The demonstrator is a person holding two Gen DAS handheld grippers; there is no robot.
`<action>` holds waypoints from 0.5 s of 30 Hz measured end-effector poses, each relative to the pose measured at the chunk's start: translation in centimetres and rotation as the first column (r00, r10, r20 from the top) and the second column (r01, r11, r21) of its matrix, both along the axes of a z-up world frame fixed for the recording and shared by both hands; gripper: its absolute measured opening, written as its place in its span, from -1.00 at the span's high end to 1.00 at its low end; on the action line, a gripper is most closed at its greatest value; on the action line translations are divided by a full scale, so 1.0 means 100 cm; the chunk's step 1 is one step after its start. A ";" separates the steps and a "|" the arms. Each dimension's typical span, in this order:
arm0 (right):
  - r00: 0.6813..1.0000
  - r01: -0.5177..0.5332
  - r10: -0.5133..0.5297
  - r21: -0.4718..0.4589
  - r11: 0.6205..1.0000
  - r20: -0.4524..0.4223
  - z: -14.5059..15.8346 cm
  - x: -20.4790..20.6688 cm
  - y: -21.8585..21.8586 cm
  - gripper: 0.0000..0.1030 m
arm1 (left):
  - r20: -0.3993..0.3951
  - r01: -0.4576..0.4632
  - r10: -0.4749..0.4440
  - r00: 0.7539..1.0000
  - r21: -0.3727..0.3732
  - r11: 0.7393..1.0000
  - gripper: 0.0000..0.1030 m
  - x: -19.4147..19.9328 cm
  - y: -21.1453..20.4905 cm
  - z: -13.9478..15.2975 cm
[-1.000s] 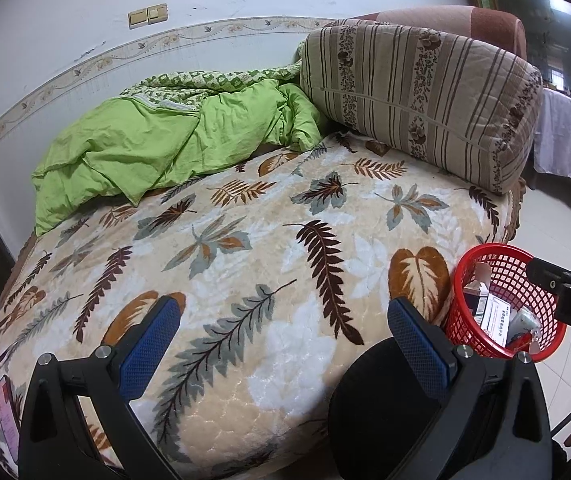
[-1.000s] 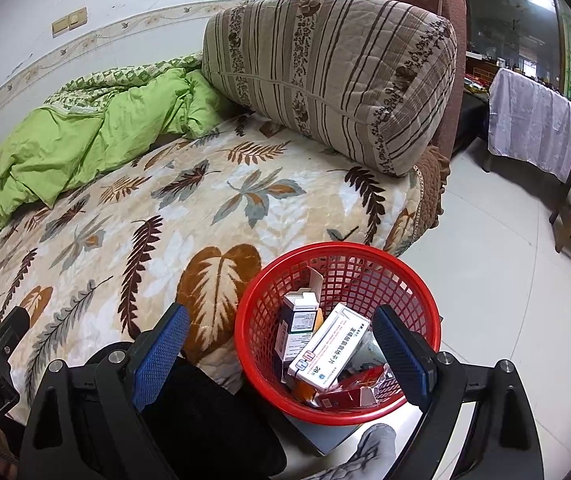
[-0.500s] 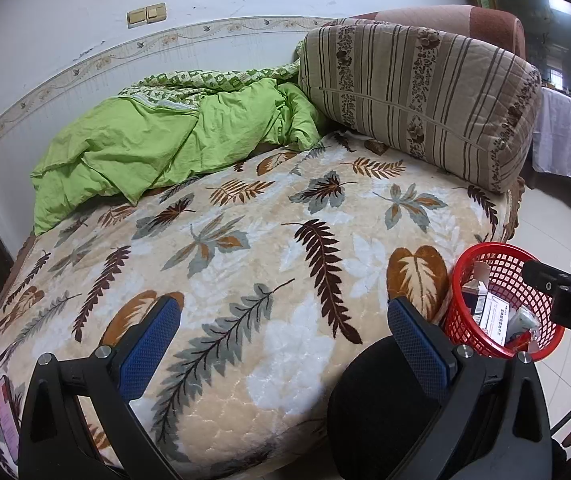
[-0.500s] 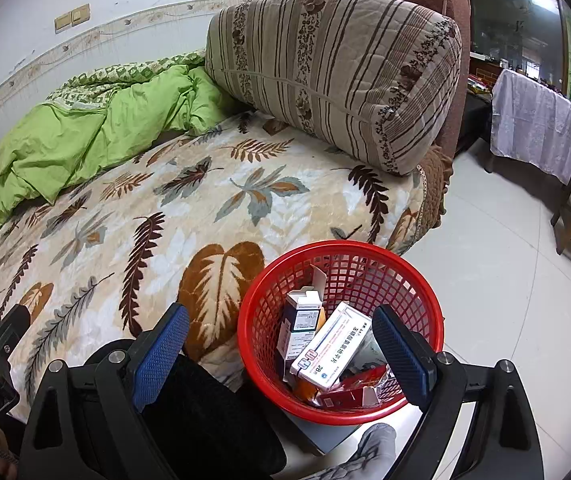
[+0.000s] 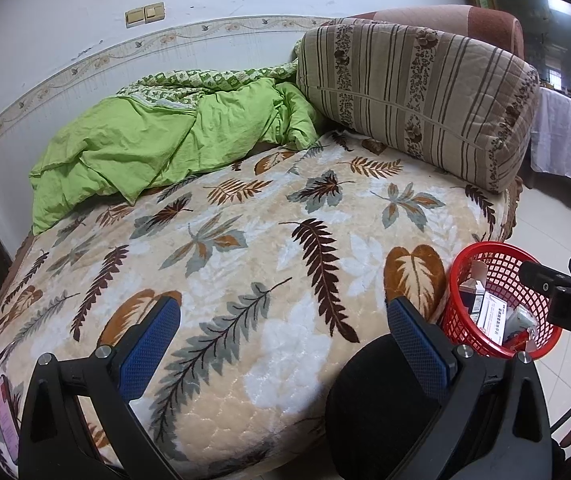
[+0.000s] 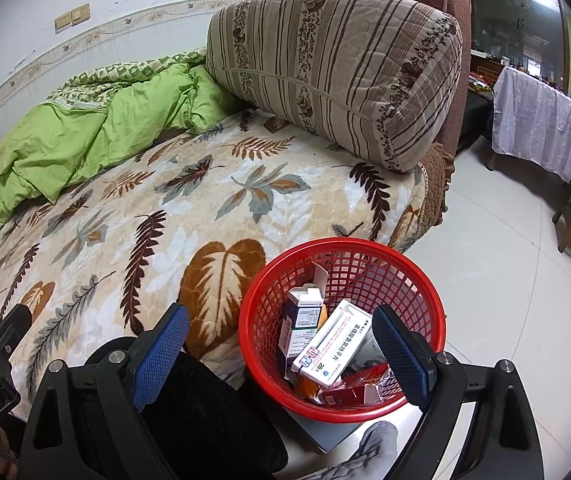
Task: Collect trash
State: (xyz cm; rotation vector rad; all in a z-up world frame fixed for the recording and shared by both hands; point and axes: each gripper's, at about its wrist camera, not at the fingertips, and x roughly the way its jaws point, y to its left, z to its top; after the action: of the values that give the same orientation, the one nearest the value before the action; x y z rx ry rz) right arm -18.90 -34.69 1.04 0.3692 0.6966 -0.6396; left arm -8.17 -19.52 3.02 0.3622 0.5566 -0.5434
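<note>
Red basket of trash beside the bed, both grippers spread and empty.

The red basket (image 6: pixel 341 320) stands on the floor at the bed's front right corner, just beside the leaf-patterned blanket (image 6: pixel 189 216), and holds several cartons — a long white box (image 6: pixel 331 350) leaning across a smaller upright box (image 6: pixel 303 316), with red wrappers (image 6: pixel 355 390) at the bottom. The right gripper (image 6: pixel 281 350) hovers over the basket's near rim, its blue-padded fingers wide apart and gripping nothing. The left gripper (image 5: pixel 281 344) hangs above the bed's front edge, likewise spread and empty. At the bed's far side lie a crumpled green quilt (image 5: pixel 173 148) and a striped pillow (image 5: pixel 417 96) — the pillow leans on the headboard end.
</note>
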 end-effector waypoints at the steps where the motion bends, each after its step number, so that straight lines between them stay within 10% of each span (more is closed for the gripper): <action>1: 1.000 0.000 0.000 0.000 1.000 0.000 0.000 0.000 0.000 -0.83 | 0.000 0.002 -0.002 1.000 0.000 1.000 -1.00 0.000 0.000 0.001; 15: 1.000 -0.005 0.005 0.000 1.000 -0.002 -0.001 0.000 0.000 -0.83 | 0.000 0.002 -0.002 1.000 -0.001 1.000 -1.00 -0.002 -0.002 0.000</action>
State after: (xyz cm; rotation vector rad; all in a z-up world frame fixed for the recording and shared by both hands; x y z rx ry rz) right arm -18.87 -34.64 0.96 0.3672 0.6990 -0.6353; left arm -8.37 -19.68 3.05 0.3623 0.5560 -0.5458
